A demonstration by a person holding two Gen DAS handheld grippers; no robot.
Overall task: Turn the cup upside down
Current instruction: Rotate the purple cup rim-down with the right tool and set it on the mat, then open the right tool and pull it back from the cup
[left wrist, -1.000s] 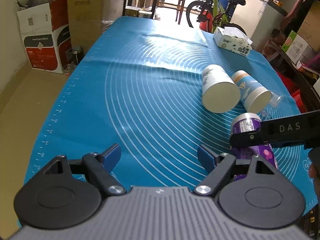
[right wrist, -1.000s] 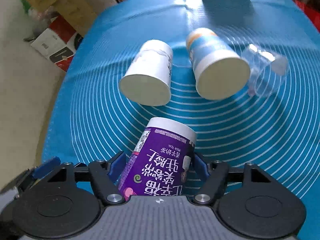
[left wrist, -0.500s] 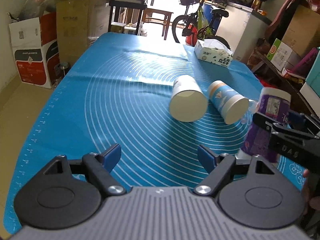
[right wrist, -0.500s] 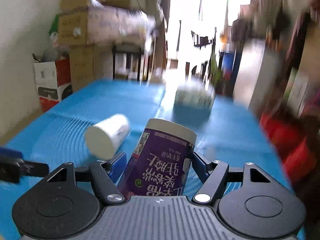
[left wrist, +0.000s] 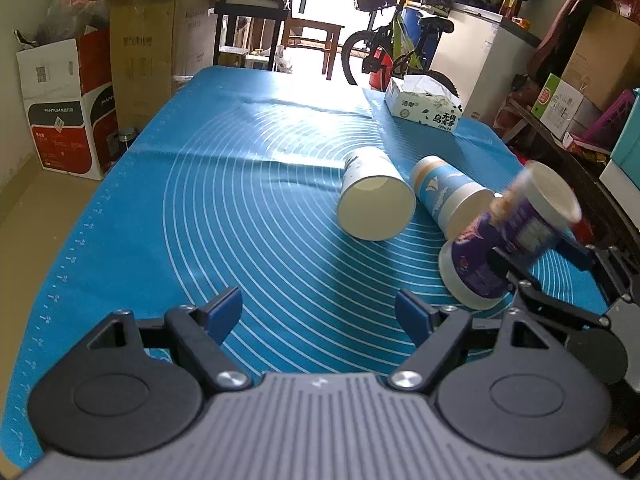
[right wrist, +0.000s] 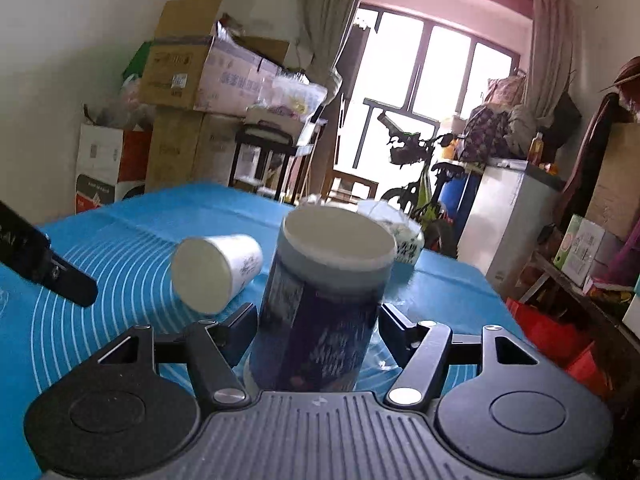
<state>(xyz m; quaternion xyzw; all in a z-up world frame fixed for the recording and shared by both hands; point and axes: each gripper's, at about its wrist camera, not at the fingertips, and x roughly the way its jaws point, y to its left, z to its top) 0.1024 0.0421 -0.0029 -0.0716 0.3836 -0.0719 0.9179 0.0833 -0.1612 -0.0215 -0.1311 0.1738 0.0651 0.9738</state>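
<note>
Purple cup [left wrist: 508, 240]: 1 | white cups [left wrist: 376, 204]: 2 | tissue box [left wrist: 424, 104]: 1

Purple cup [left wrist: 506, 236], ringed blue mat [left wrist: 240, 200]

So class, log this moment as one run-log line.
left gripper: open, idle | right gripper: shut on purple cup, tilted above blue mat | white cup, blue-white cup: on their sides
</note>
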